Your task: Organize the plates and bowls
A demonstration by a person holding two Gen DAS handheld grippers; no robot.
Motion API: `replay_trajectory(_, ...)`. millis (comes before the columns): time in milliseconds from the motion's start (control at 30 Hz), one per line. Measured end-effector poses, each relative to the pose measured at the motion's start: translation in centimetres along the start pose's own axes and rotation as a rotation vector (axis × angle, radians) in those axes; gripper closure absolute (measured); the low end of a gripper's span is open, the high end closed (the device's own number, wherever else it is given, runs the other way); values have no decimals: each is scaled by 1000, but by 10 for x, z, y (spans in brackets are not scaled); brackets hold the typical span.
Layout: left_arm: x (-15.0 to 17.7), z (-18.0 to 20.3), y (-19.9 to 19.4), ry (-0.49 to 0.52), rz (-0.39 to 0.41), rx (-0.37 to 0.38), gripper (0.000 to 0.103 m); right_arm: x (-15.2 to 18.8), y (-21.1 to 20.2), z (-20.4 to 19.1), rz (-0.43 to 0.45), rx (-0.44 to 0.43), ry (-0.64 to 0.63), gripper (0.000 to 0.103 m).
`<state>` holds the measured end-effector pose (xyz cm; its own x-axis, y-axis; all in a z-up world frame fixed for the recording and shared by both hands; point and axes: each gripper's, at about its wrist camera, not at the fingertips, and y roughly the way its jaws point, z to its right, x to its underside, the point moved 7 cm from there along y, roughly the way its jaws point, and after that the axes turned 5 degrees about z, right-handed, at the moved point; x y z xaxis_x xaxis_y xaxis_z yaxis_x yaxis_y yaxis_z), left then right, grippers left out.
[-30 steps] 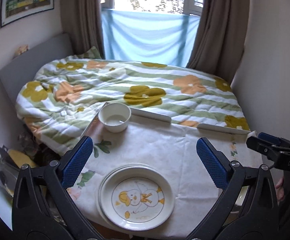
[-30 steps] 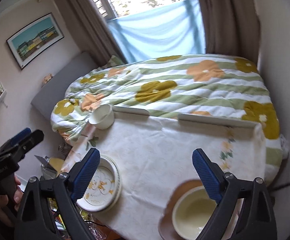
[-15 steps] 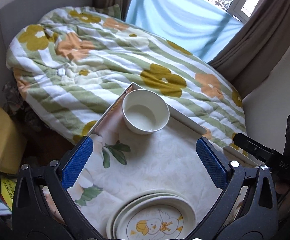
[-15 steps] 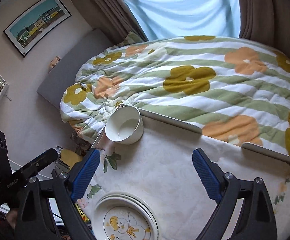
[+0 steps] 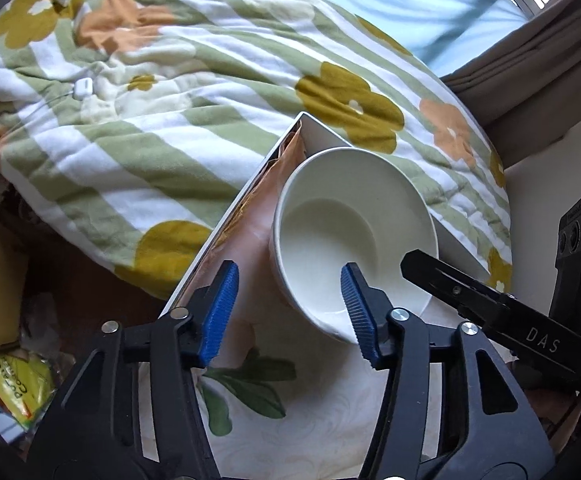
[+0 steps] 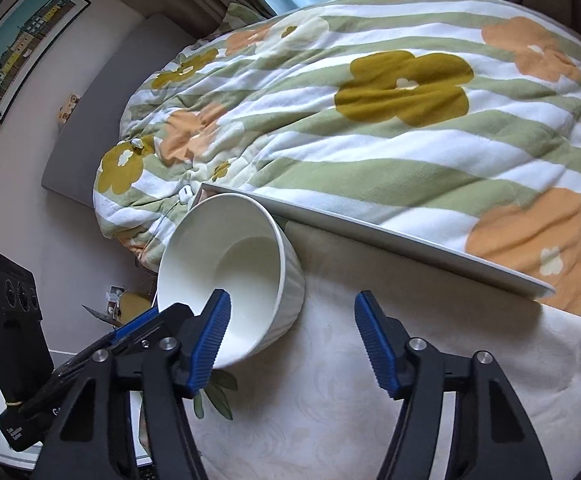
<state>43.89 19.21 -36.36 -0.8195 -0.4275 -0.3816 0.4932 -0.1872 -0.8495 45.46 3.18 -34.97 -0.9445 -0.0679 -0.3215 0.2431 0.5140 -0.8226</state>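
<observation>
I am seeing a plain white bowl [image 5: 354,236] with a ribbed outer wall showing at centre left of the right wrist view. The worktop [image 6: 370,400] cloth is showing cream with a faint swirl pattern and green leaf prints. The quilt [image 6: 390,120] on the bed is showing green and white stripes with mustard and orange flowers. Both the left gripper [image 5: 286,312] and the right gripper [image 6: 290,340] are showing black frames with blue ridged pads. A pale blue cloth [image 5: 430,12] is hanging at the upper right of the left wrist view.

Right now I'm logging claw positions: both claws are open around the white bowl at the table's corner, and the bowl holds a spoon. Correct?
Not quite: the white bowl is empty, as the left wrist view shows. The rest stands: left claw and right claw are open at the bowl on the table corner.
</observation>
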Motion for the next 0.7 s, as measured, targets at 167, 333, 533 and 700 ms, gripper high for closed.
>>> replay_trajectory(167, -2, -1, 13, 5, -21, 35, 80, 1, 18, -2, -20, 5, 4, 76)
replay_trajectory(333, -4, 2, 12, 39, -11, 13, 82, 0, 20, -7, -4, 11, -8, 82)
replay_trajectory(533, -3, 6, 4, 71, 7, 4, 82, 2, 16, -8, 7, 3, 2, 82)
replay_trajectory(700, -1, 21, -26, 108, 56, -11, 82, 6, -6, -15, 51, -24, 7, 82)
